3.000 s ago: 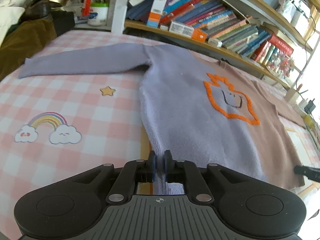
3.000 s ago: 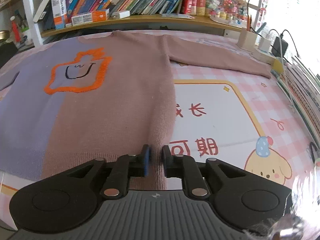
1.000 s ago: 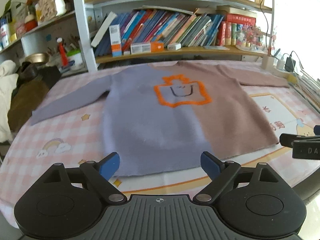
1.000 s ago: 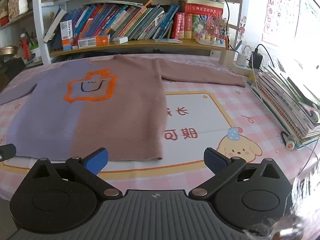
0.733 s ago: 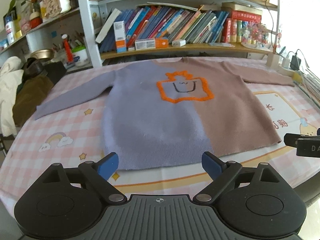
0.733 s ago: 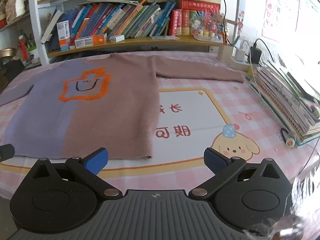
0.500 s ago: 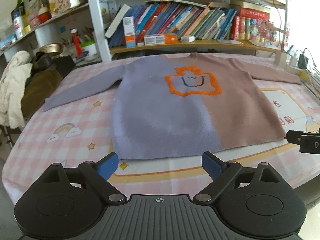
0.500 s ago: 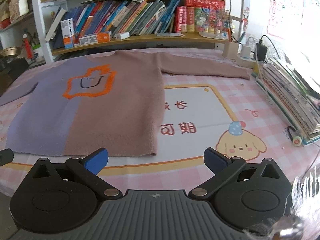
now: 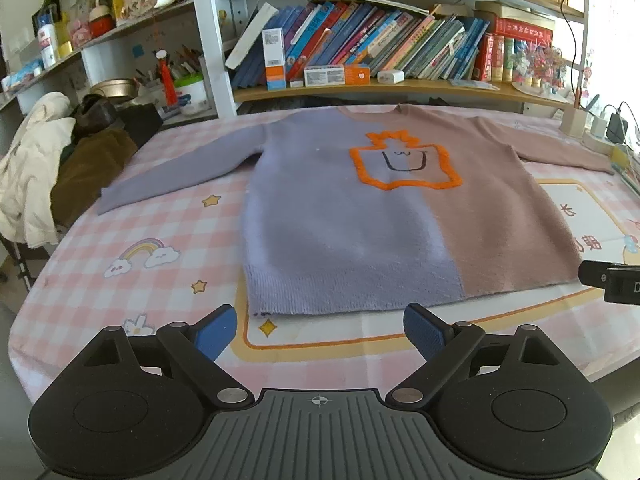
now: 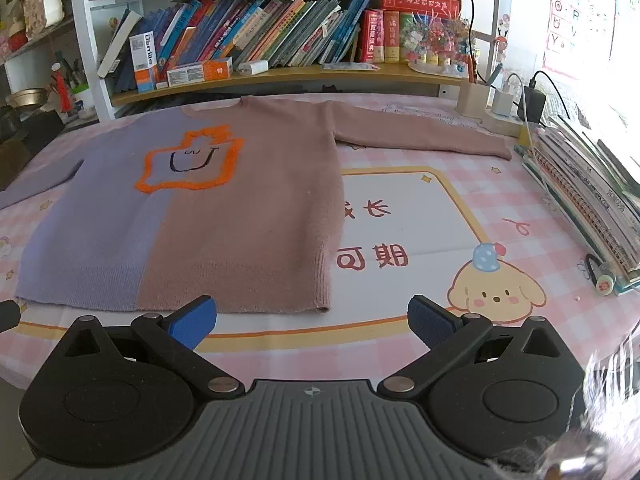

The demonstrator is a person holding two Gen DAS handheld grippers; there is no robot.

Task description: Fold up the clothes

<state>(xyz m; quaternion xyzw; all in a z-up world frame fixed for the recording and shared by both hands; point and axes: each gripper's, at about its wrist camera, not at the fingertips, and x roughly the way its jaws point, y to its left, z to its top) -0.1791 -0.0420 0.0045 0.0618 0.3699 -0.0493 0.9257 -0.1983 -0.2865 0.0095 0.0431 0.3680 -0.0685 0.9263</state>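
A fuzzy knitted sweater [image 9: 360, 236] lies flat and face up on the table, both sleeves spread out to the sides, its neckline toward the bookshelf [image 9: 384, 88] and its ribbed hem toward the cameras. The knit is split down the middle: lavender on one half, dusty brown-pink on the other, with a raised orange outline [image 9: 404, 164] stitched on the chest around a thin black U-shaped line. Under it is a smooth tablecloth [image 9: 160, 220] in pink-and-white check, printed with small stars, a rainbow with clouds, a yellow-bordered white panel and a cartoon puppy [image 10: 496, 292]. The left gripper [image 9: 320, 330] hangs just short of the lavender hem corner, its two blue-padded fingers spread wide and holding nothing. The right gripper [image 10: 312, 318] is likewise spread wide and empty, just short of the brown-pink hem corner; neither touches the cloth. In the left wrist view a black part of the right gripper shows at the right edge. A row of leaning books [image 10: 260, 40] fills the wooden shelf behind the table, a stack of spiral-bound books [image 10: 584, 208] lies along the table's right side, and a heap of cream and brown clothing [image 9: 52, 176] sits off the left edge.
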